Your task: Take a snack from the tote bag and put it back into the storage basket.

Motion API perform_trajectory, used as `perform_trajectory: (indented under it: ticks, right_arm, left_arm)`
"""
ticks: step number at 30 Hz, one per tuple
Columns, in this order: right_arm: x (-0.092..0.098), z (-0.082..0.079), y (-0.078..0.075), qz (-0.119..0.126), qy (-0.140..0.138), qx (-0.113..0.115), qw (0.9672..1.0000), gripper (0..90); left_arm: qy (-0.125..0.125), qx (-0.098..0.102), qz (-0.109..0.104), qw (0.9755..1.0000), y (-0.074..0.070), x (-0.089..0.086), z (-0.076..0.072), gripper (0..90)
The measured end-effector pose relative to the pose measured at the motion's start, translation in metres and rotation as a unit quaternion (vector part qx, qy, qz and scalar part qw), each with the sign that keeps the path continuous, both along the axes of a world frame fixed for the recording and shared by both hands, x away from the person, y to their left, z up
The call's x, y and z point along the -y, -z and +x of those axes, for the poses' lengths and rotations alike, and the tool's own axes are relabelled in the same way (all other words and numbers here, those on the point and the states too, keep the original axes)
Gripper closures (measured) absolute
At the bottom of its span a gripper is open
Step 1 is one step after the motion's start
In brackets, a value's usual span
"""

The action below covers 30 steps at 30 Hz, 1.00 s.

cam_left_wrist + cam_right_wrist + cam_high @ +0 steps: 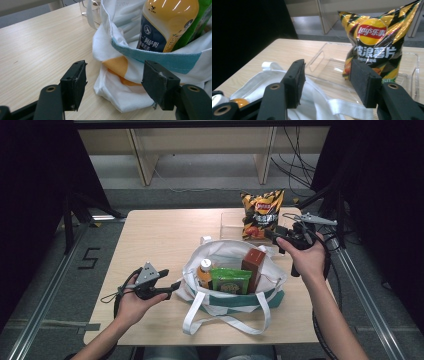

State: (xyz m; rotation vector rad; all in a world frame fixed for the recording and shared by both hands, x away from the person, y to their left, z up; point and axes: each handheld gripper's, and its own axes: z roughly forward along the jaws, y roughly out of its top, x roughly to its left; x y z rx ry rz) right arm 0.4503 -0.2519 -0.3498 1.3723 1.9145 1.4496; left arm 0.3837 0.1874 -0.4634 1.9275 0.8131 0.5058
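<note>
While bottle [204, 271], green packet [230, 280] and brown carton [253, 264] sit in the tote bag [225, 301], the chip bag [261, 213] waits in the clear tray [229, 227] near the bench's far edge; right tool [276, 236] open before it, left tool [176, 286] open at the tote's corner.

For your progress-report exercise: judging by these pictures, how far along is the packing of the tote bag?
Done: a drink bottle, a green packet and a brown carton stand in the tote bag. In hand: the right tongs, open, point at the crisp bag standing in the clear tray, not gripping it. The left tongs are open at the tote's corner. Left: probably gripping the crisps and bagging them.
</note>
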Motion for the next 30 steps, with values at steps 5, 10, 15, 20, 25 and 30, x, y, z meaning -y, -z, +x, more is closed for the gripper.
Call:
perform_trajectory:
  ticks: [5,10,15,20,25,30]
  right_arm:
    - [-0.001,-0.01,-0.001,-0.001,-0.019,0.012,0.9997,46.1]
    - [-0.005,-0.02,0.002,0.002,-0.033,-0.001,0.9995,45.5]
    - [-0.01,-0.026,0.004,0.0,-0.038,-0.004,0.9993,45.5]
    - [-0.012,-0.03,0.007,-0.012,-0.05,0.004,0.9987,45.3]
    - [-0.012,-0.033,0.01,-0.011,-0.049,0.002,0.9988,45.2]
    - [-0.012,-0.039,0.012,-0.015,-0.058,0.009,0.9981,44.4]
  left_arm:
    - [0.0,-0.003,-0.004,1.0,0.001,0.001,0.0,35.4]
    - [0.0,-0.003,-0.004,1.0,0.001,0.0,0.0,35.4]
    - [0.002,-0.003,-0.005,1.0,0.001,-0.001,0.0,35.4]
    - [0.001,0.0,-0.003,1.0,0.0,0.001,-0.001,35.4]
    - [0.002,-0.002,-0.002,1.0,0.0,0.001,-0.001,35.3]
    - [0.002,0.0,-0.002,1.0,0.0,0.002,-0.001,35.3]
